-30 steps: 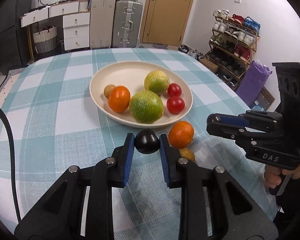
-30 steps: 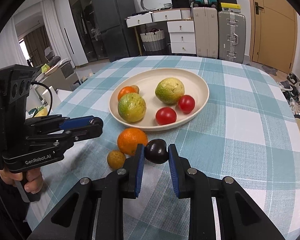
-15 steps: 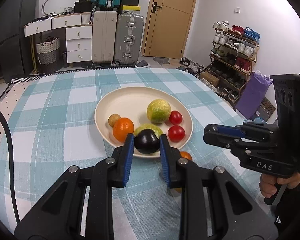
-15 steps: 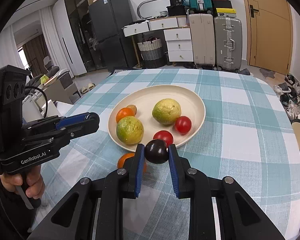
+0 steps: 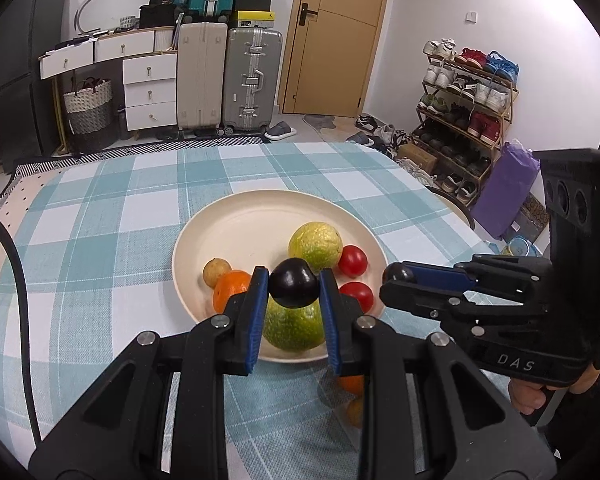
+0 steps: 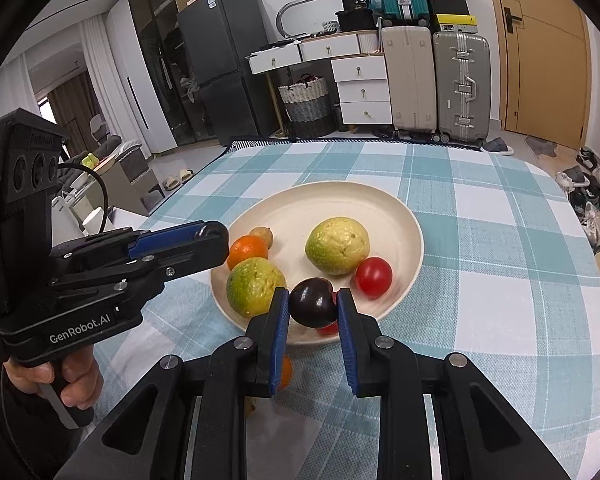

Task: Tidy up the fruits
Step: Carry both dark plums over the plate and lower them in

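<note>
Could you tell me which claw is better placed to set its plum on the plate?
Probably the right claw: its plum faces bare plate; the left claw's plum overlaps a green fruit.

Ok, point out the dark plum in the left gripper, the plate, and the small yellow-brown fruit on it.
dark plum (image 5: 293, 289), left wrist view, middle of its glossy front.
plate (image 5: 276, 200), left wrist view, bare far rim.
small yellow-brown fruit (image 5: 216, 272), left wrist view, its upper face, behind the orange.
</note>
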`<state>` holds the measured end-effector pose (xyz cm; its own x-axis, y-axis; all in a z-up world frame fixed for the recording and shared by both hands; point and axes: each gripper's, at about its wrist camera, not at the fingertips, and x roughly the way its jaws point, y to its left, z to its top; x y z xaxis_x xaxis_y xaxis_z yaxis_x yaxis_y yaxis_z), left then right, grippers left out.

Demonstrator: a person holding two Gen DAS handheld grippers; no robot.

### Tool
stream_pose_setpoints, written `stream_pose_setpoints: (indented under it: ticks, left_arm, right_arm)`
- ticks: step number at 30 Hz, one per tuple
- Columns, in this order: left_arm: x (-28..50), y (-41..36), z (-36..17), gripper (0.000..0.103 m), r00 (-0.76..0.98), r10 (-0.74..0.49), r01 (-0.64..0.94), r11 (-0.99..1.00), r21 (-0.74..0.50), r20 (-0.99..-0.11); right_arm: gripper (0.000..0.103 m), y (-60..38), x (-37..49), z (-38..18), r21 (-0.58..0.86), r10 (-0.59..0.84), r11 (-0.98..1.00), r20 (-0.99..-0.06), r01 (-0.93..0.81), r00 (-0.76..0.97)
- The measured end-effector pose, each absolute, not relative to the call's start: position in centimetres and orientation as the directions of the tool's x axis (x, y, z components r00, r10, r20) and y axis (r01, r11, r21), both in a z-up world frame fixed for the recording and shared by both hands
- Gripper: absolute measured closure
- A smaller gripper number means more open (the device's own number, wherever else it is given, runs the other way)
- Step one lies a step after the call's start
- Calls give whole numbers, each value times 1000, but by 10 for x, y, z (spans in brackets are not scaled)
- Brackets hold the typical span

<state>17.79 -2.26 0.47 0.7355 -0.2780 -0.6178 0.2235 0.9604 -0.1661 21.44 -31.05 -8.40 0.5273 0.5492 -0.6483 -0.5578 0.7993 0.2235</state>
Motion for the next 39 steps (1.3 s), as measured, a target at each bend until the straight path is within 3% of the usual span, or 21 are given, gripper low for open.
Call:
stream_pose_setpoints:
  ticks: [36,39]
  left_arm:
    - [221,-19,-28,80,704,-267,201,964,-175,-658]
    - [220,-20,-28,80,706,-262,199,965,-170,-658]
  right_arm:
    - [78,-279,251,-104,206,528,796,-696,-569,487]
    - [69,-281,250,-102,209,531,797,-689,-566,494]
